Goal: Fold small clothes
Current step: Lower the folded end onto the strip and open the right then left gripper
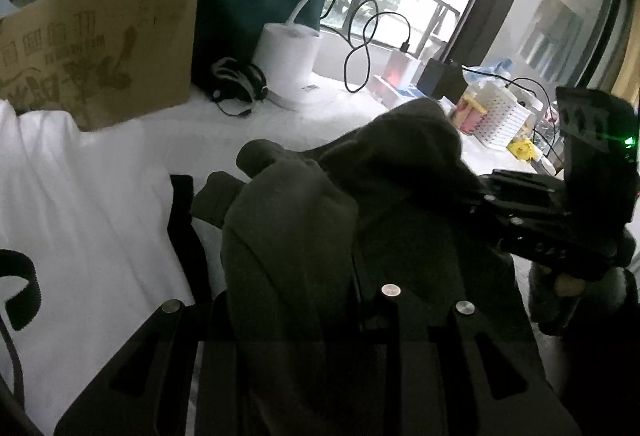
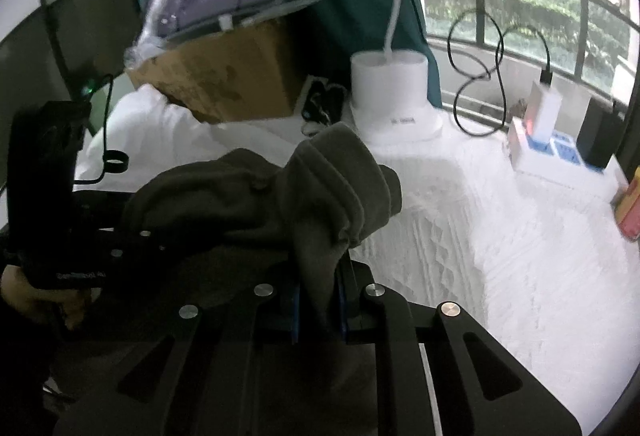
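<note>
One dark olive-grey fleece garment (image 2: 320, 188) hangs bunched between the two grippers, lifted above the white-covered worktop (image 2: 500, 236). The right gripper (image 2: 318, 300) is clamped on a fold of it, cloth pinched between its blue pads. The left gripper (image 1: 288, 276) is draped over by the cloth, which runs down between its fingers; it appears to be gripping it too. On the far side stand one brown cardboard box (image 1: 100, 52) at the left, one white cylindrical lamp base (image 2: 388, 84) in the middle, and one white perforated plastic basket (image 1: 504, 116) at the right.
</note>
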A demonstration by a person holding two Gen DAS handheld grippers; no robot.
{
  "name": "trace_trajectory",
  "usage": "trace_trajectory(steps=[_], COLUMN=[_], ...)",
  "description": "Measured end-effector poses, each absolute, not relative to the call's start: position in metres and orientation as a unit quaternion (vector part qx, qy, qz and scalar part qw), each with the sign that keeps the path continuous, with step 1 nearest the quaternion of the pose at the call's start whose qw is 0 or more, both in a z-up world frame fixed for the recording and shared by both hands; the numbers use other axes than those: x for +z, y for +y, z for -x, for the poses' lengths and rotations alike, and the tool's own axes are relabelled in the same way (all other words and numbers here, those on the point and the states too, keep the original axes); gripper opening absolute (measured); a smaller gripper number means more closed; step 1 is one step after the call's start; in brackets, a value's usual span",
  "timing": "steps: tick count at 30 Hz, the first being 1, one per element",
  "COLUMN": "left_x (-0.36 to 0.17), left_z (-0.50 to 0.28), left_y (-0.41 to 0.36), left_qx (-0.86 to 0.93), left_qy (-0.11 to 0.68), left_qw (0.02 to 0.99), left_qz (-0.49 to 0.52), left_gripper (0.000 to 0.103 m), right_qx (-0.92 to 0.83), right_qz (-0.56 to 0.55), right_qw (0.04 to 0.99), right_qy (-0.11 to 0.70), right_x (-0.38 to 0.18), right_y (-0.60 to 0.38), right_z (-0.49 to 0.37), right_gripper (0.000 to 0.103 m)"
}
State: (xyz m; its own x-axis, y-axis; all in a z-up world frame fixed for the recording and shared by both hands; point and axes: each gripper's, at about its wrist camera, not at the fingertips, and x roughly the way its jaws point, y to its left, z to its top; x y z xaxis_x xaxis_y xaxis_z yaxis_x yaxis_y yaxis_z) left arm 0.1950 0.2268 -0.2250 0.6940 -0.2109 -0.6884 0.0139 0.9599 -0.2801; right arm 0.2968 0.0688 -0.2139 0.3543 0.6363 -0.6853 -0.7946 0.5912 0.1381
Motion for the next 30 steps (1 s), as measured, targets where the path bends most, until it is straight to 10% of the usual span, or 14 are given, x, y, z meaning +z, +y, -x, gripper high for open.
trace_trajectory(steps=[30], left_x=[-0.226], left_z=[-0.232], left_y=[0.257], left_qx=[0.016], left_qy=[0.414], left_qw=[0.904], left_qz=[0.107], left_gripper=[0.036], right_qx=[0.305], right_qz=[0.046], right_qw=[0.864], right_qy=[0.398], right_x=[-0.232], right_y=[0.026], right_z=[-0.363], right_gripper=[0.064])
